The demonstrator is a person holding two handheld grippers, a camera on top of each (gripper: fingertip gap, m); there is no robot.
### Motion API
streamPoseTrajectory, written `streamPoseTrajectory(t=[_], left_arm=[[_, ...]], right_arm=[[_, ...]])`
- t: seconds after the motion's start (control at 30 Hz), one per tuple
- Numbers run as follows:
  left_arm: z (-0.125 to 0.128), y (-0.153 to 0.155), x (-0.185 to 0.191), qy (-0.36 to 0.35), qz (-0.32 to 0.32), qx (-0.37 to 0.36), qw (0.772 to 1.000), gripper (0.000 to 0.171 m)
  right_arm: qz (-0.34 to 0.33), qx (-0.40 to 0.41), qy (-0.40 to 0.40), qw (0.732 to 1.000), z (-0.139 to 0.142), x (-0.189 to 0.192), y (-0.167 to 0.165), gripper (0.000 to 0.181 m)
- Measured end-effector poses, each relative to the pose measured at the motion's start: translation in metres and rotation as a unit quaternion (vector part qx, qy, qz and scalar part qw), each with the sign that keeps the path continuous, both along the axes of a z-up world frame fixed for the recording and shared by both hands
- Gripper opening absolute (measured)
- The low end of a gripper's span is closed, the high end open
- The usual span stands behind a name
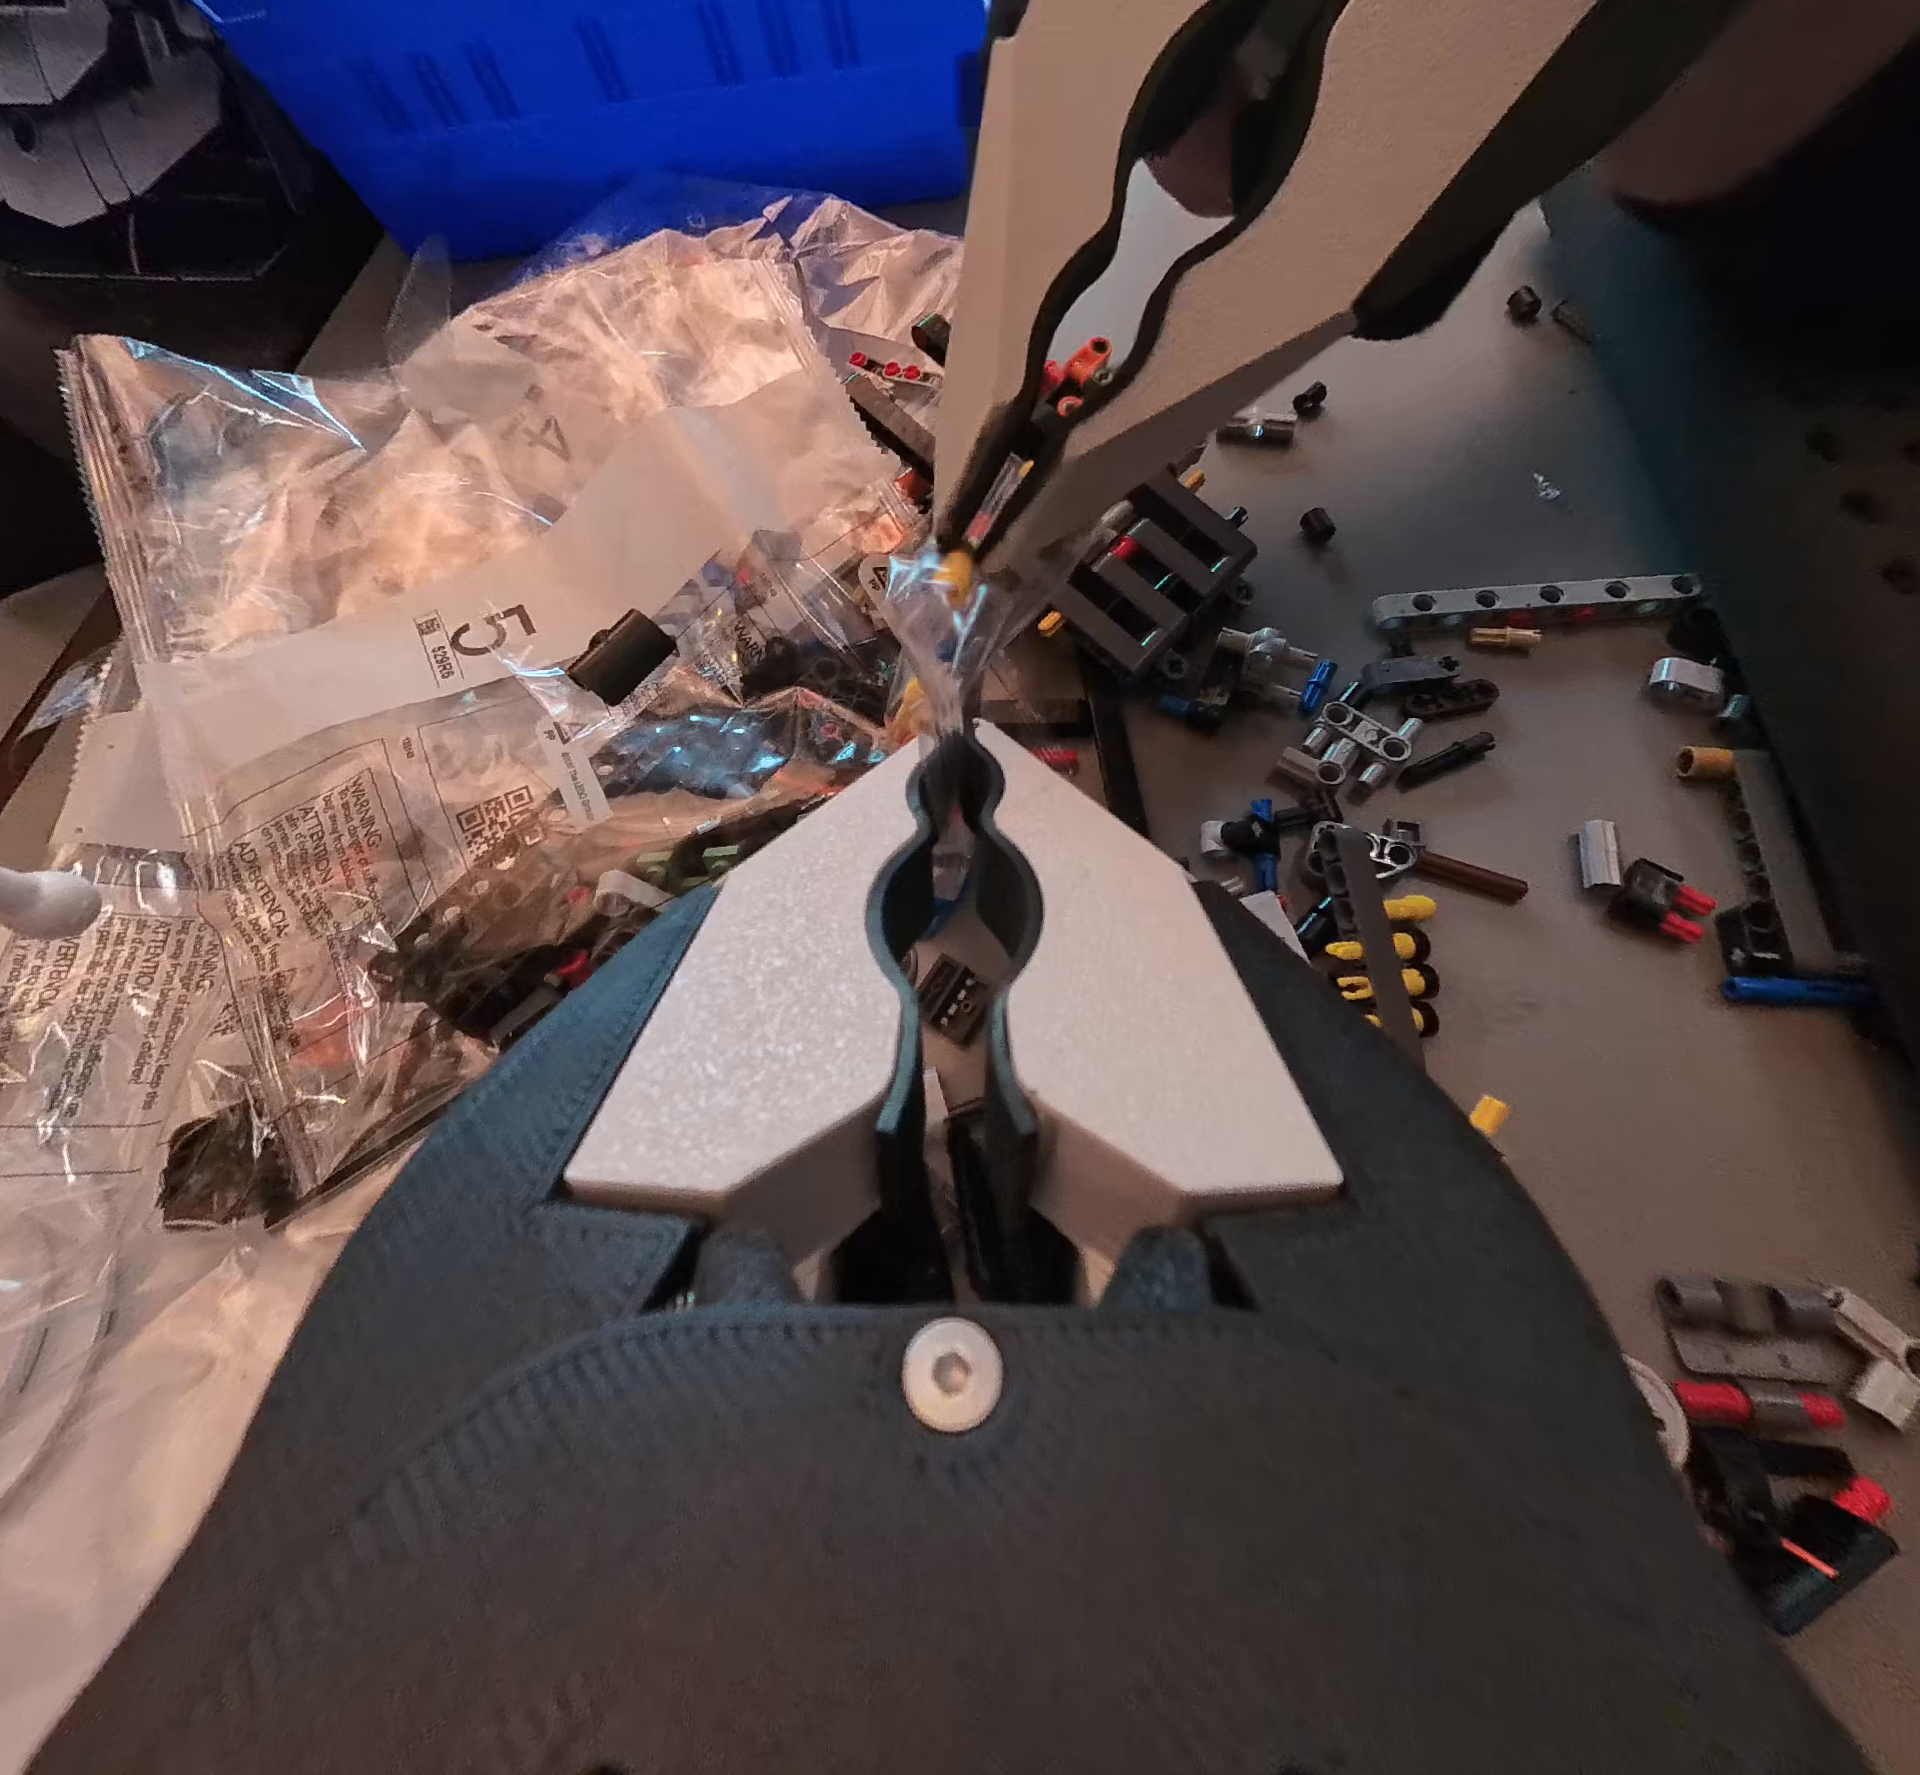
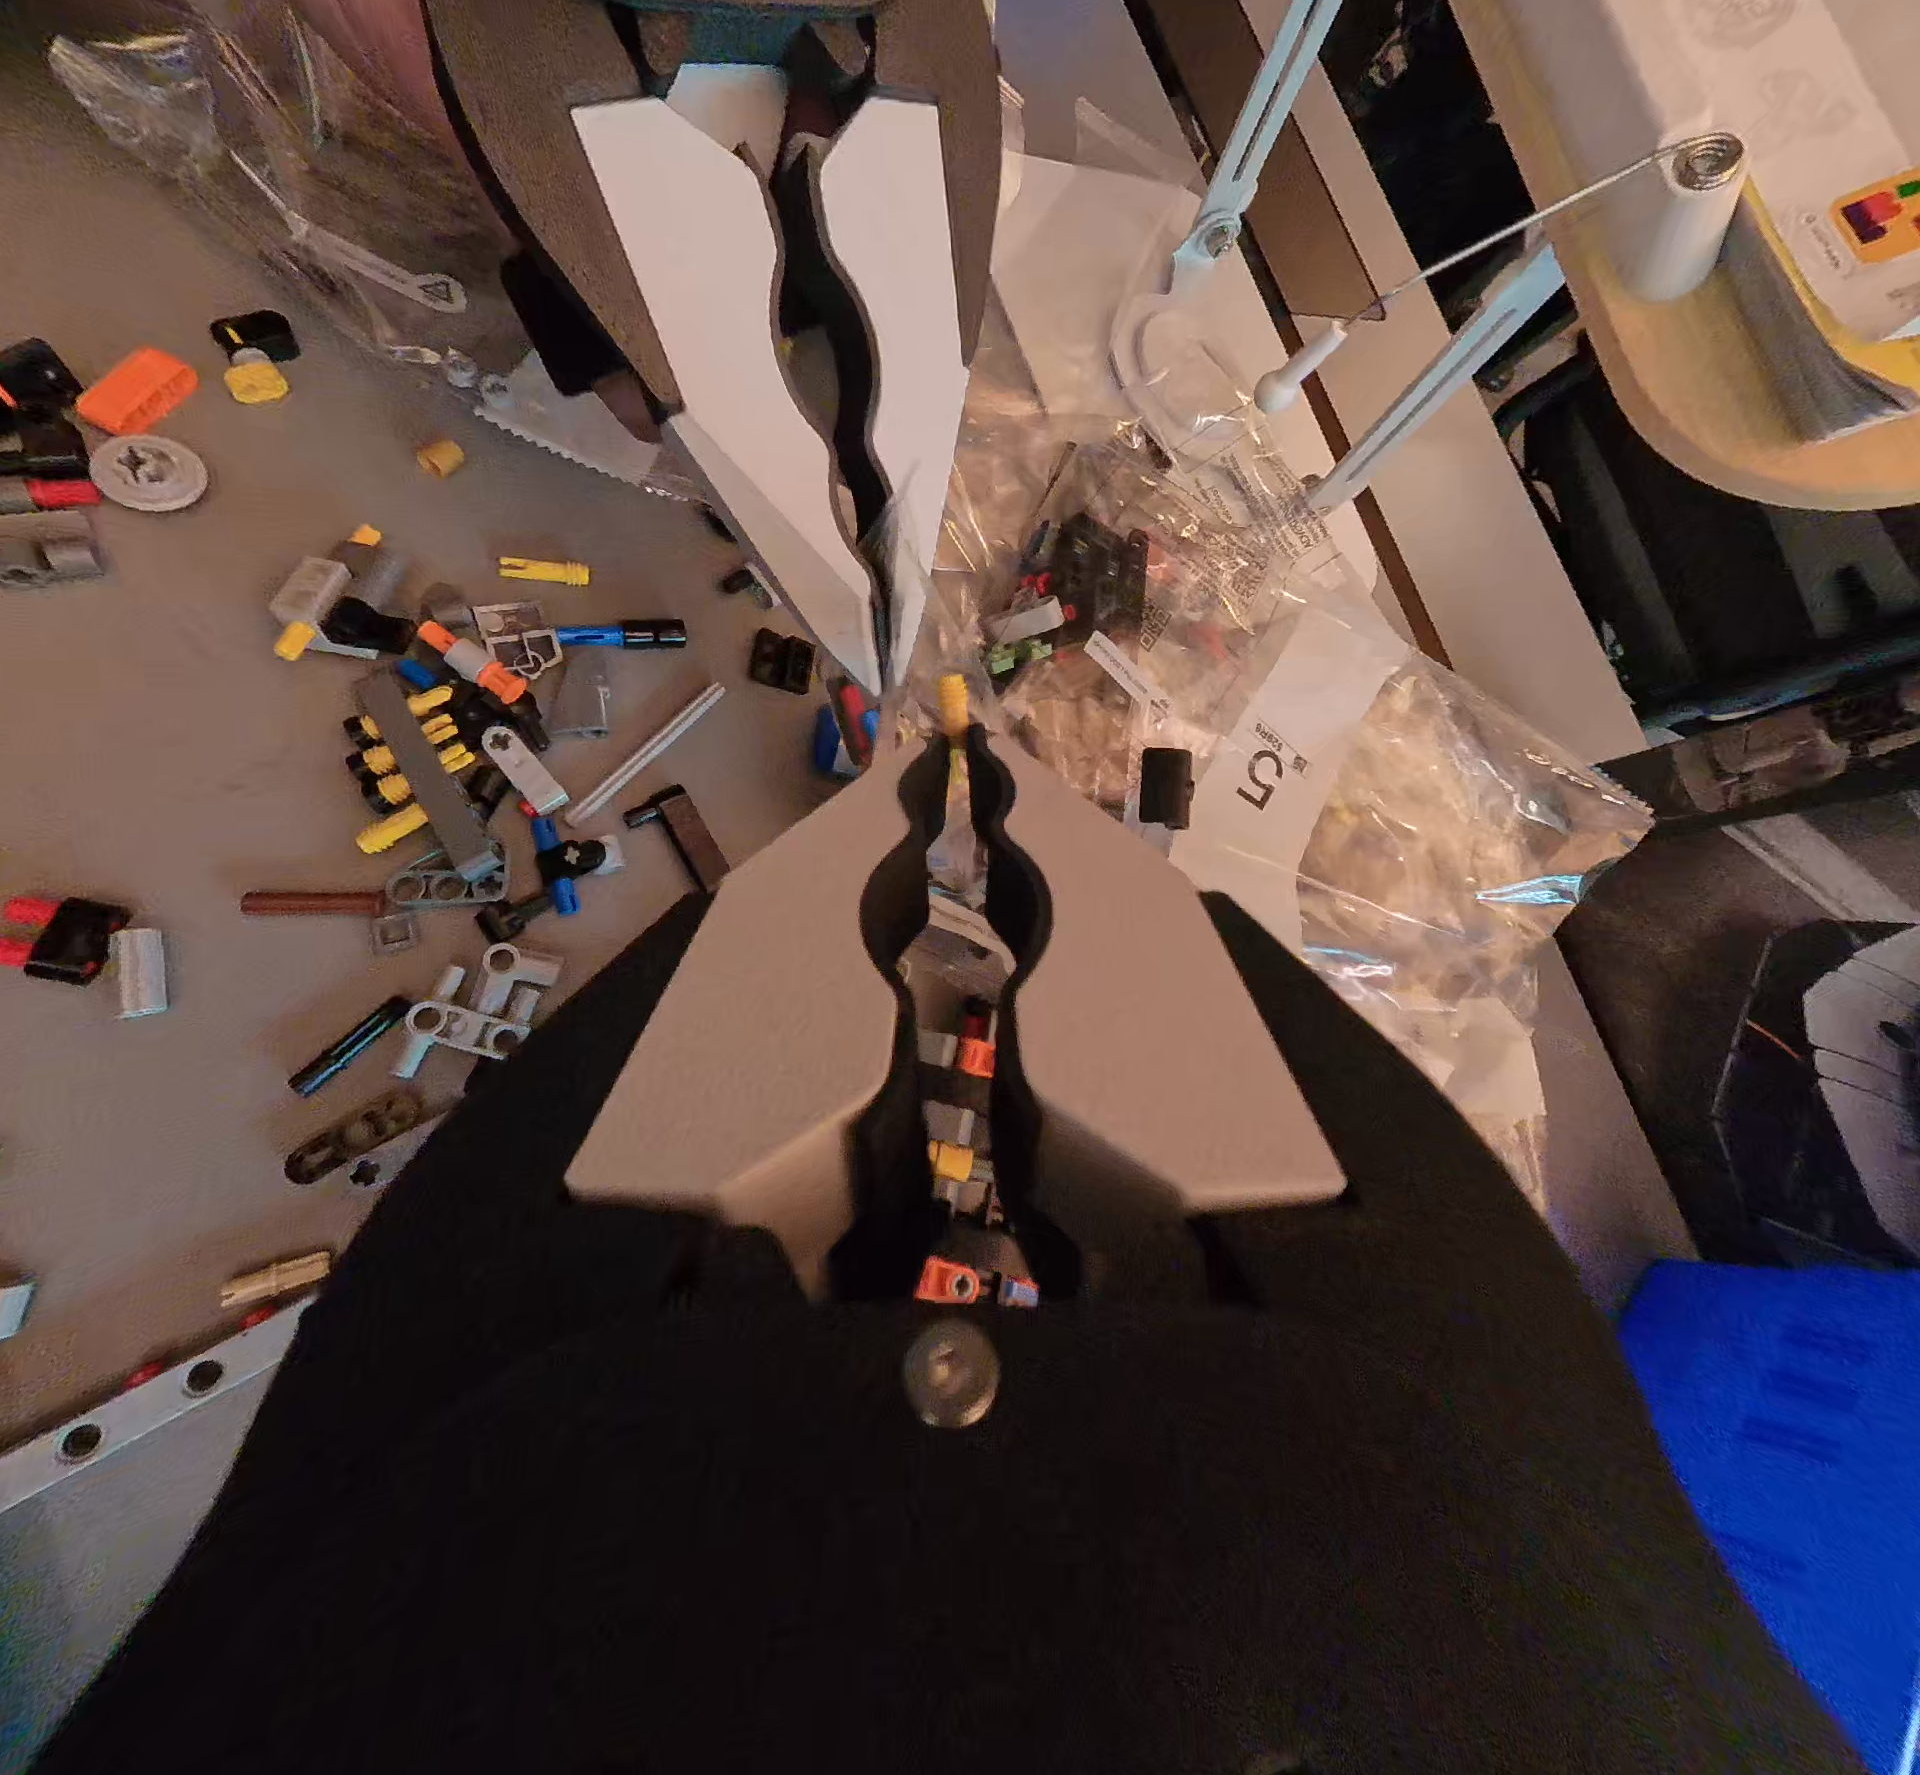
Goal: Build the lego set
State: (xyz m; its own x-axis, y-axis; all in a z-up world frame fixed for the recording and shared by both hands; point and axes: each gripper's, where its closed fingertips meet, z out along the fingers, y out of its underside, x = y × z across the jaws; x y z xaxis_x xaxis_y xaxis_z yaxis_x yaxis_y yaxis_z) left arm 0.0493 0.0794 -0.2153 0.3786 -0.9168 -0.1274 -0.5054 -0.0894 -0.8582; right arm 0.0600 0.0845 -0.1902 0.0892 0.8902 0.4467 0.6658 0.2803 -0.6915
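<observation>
The left tool and right tool, both pinched narrow on a small clear bag above the counter, risk flinging its yellow pin among loose pieces if it tears suddenly.

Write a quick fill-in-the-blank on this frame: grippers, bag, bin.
1. Both grippers, left gripper and right gripper, pinch one small clear ____ between them.
2. The peg showing inside the bag is ____ in colour.
3. The bin behind the pile of bags is ____.
4. Loose parts lie scattered on the ____.

Missing words: bag; yellow; blue; table
</observation>
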Motion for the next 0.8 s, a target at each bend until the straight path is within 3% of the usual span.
streamPoseTrajectory(t=[0.4, 0.5, 0.63, 0.8], left_arm=[[0.002, -0.001, 0.002, 0.0, -0.002, 0.005, 1.0, 0.0], [0.002, -0.001, 0.003, -0.002, -0.002, 0.004, 1.0, 0.0], [0.004, 0.0, 0.002, -0.011, 0.0, 0.0, 1.0, 0.0], [0.007, 0.003, -0.003, -0.038, 0.007, -0.016, 0.999, 0.0]], right_arm=[[-0.017, 0.071, -0.045, 0.996, -0.004, -0.006, 0.004, 0.001], [-0.018, 0.07, -0.024, 0.997, 0.001, -0.01, 0.003, 0.014], [-0.023, 0.068, 0.003, 0.997, 0.011, -0.003, 0.007, 0.017], [-0.016, -0.023, 0.07, 0.997, 0.017, 0.003, 0.007, 0.035]])
